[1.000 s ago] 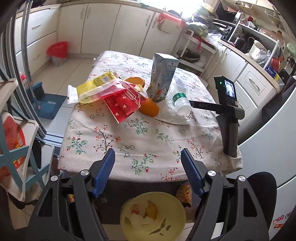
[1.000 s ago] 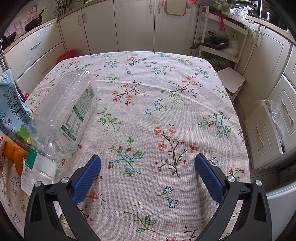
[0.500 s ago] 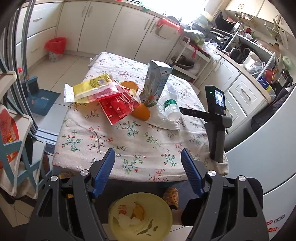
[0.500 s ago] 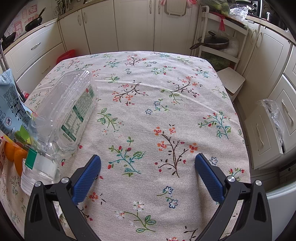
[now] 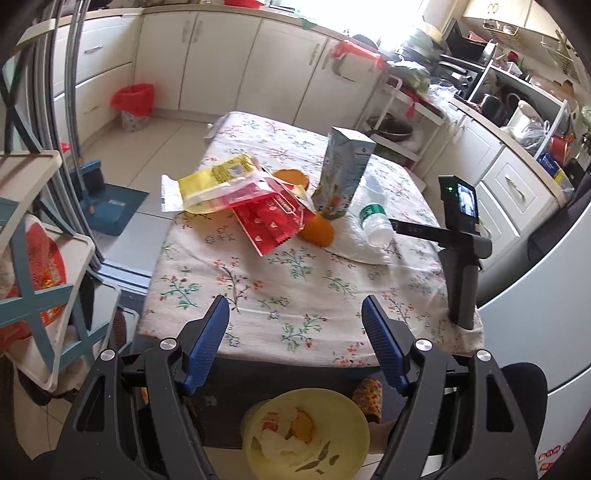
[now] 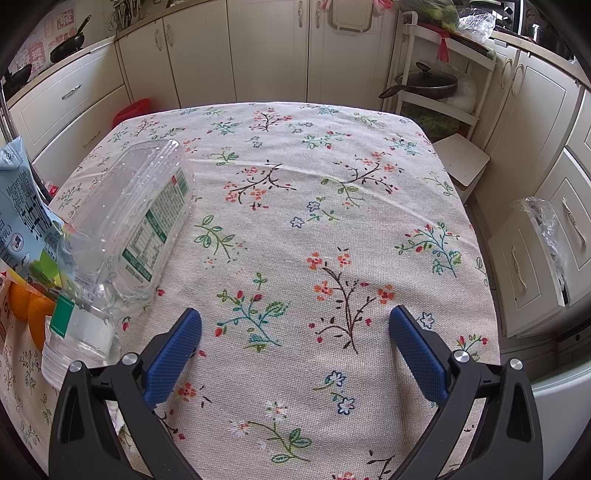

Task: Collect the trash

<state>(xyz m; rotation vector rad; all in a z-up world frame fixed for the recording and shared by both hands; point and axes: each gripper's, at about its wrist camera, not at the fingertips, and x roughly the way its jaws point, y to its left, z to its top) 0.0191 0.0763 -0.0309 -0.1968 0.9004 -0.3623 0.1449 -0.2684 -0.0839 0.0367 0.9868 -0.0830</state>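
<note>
Left wrist view: table [image 5: 295,295] slightly farther.

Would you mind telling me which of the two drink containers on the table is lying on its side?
The clear plastic bottle lies on its side; the blue carton beside it stands upright.

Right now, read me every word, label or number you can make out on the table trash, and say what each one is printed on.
"Member's Mark": blue carton, beside large Chinese characters I cannot read reliably.
Plastic bottle: green and white table label, print too small.
Yellow wrapper: dark print, blurred.
Red wrapper: white marks, illegible.
Wall stickers: red Chinese characters, unclear.
</note>
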